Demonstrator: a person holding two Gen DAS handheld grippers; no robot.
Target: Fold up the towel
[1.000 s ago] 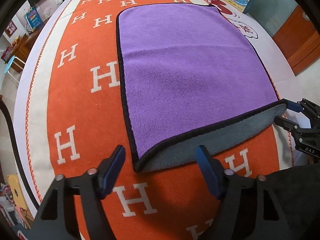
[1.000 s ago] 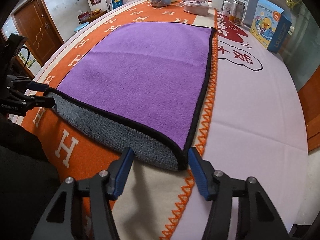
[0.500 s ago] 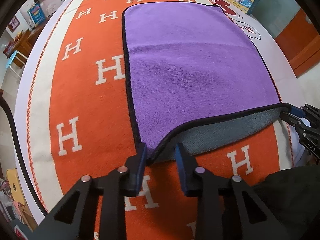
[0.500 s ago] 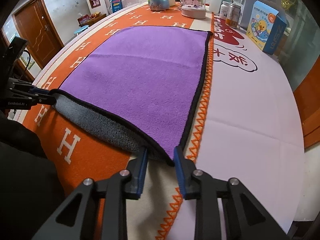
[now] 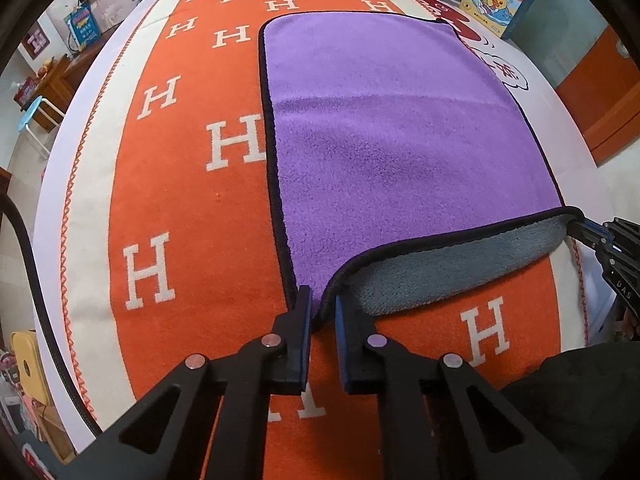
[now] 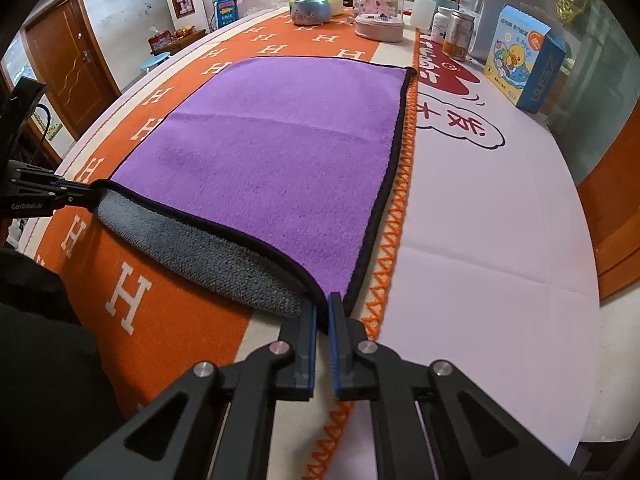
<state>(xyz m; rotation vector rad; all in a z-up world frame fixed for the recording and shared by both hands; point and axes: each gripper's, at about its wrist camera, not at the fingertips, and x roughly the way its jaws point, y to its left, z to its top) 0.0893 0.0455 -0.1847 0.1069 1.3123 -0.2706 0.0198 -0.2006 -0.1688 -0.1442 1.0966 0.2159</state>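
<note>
A purple towel (image 5: pixel 392 128) with a black hem and grey underside lies flat on the orange H-patterned cloth; it also shows in the right wrist view (image 6: pixel 280 152). Its near edge is lifted, showing the grey underside (image 5: pixel 448 272). My left gripper (image 5: pixel 322 304) is shut on the towel's near left corner. My right gripper (image 6: pixel 323 308) is shut on the near right corner. Each gripper shows in the other's view, the right one (image 5: pixel 600 236) at the right edge and the left one (image 6: pixel 52 196) at the left edge.
At the table's far end stand a snow globe (image 6: pixel 310 0), a glass dome ornament (image 6: pixel 378 4), jars (image 6: pixel 456 32) and a duck-printed box (image 6: pixel 524 60). White cloth (image 6: pixel 500 220) covers the table right of the towel. A dark sleeve (image 5: pixel 580 400) is near.
Both grippers moved forward onto the towel's near corners and closed from wide open to shut on them. The near edge has risen slightly off the table.
</note>
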